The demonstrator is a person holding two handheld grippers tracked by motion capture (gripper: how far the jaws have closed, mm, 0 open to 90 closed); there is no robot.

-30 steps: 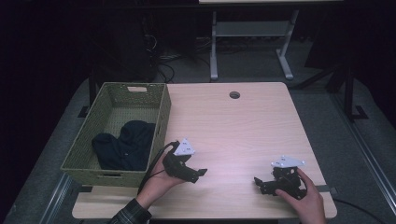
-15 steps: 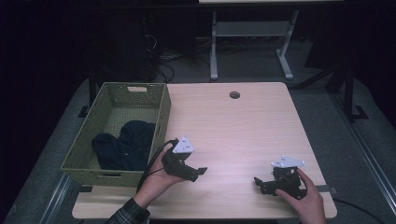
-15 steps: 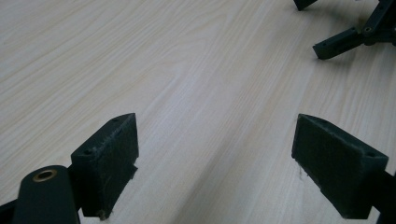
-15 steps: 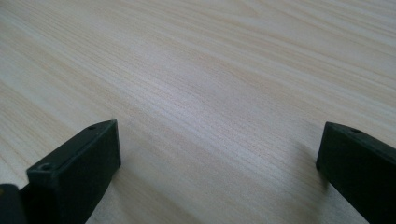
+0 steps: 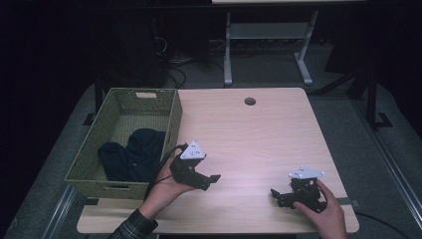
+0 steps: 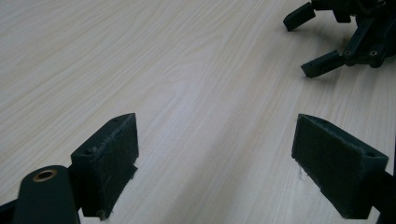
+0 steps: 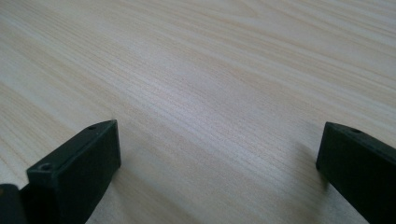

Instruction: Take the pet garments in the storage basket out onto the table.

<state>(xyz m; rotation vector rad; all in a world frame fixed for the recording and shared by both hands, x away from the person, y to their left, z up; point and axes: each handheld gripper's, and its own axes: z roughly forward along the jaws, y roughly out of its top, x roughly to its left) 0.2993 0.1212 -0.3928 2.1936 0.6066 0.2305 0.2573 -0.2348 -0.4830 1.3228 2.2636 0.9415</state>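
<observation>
Dark clothing (image 5: 132, 159) is lying bundled inside a green woven basket (image 5: 171, 117) at the left side of a pale wooden table (image 5: 249, 134), filling the basket's near half. Just beside the basket's right wall, the left gripper (image 5: 211, 180) is hovering over the tabletop in the person's left hand (image 5: 161, 186), its jaws spread wide and gripping nothing, pointing toward the table's middle. In the left gripper view, the left gripper (image 6: 215, 163) is looking across bare wood grain toward the right gripper (image 6: 322, 46). The right gripper (image 5: 275, 195) is resting near the table's front right corner in the person's right hand (image 5: 321, 211), jaws likewise parted and empty; in the right gripper view, the right gripper (image 7: 217, 168) is facing plain tabletop. Both hands appear to be waiting at a starting position, with the clothing not yet touched. Judging from this, the next move calls for the left gripper turning back over the basket's tall right wall and lowering onto the cloth. Open room is plentiful: the table's middle and far half are bare apart from a small round cable hole (image 5: 250, 101), while the front edge is sitting close under both hands.
</observation>
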